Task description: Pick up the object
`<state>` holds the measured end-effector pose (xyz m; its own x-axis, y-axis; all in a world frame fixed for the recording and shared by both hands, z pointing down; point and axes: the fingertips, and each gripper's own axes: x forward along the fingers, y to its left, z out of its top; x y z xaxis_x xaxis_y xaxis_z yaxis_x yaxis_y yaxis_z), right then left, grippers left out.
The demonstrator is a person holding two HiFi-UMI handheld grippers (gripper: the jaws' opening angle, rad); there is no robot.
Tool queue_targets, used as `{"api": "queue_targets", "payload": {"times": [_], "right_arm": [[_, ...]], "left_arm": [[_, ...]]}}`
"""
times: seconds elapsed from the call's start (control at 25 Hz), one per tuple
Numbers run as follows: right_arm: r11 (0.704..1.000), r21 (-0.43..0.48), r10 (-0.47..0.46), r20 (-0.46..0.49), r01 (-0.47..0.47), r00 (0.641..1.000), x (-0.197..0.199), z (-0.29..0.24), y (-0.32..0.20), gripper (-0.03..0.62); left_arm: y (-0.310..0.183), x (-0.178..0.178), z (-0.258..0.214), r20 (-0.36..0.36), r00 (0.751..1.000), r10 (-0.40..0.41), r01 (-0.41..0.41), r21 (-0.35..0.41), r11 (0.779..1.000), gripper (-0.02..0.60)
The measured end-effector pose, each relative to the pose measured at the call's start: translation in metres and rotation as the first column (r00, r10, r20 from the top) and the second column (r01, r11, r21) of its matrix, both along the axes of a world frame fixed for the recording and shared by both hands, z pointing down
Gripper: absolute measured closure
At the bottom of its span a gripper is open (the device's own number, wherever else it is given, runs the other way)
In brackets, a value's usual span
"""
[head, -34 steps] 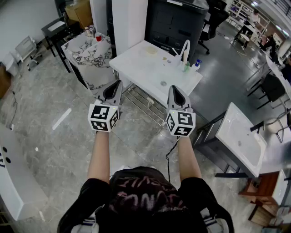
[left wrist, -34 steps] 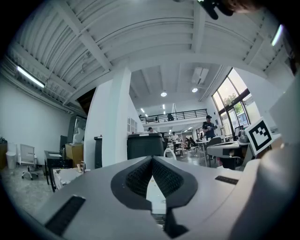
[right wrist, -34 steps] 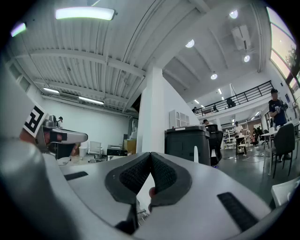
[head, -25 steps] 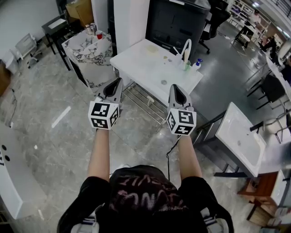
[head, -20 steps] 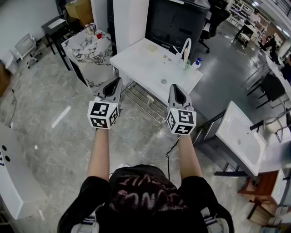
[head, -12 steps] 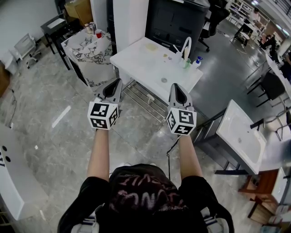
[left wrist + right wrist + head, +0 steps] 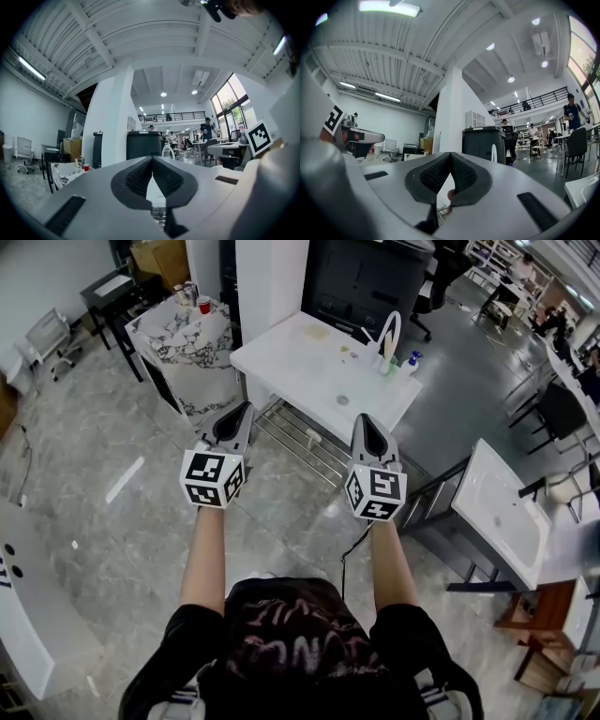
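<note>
Both left gripper (image 7: 247,409) and right gripper (image 7: 364,419) (fingers (image 7: 138,177) pressed together) hover over floor (image 7: 112,521) near white table (image 7: 300,362).

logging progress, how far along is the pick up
Done: nothing that shows. In hand: nothing; the left gripper and right gripper are both shut with no object held, out in front of the person and seemingly short of the white table. Left: probably reach the table, open a gripper, grasp an object and lift it.

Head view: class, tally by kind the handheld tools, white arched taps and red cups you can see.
Grey handheld tools with marker cubes: 2 (left tool, right tool)
White arched tap: 1
Small red cup: 1
Total: 4
</note>
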<state>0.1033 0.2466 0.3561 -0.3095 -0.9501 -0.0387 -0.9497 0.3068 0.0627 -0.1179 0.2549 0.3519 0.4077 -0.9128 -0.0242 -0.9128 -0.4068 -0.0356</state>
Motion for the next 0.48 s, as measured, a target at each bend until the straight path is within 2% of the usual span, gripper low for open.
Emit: {"api": "queue_targets", "payload": {"times": [0.48], "right_arm": [[1.000, -0.007, -0.002, -0.007, 0.002, 1.000, -0.022, 0.009, -0.001, 0.580]], "left_arm": [[-0.003, -0.012, 0.006, 0.023, 0.999, 0.034, -0.034, -0.003, 0.999, 0.565]]}}
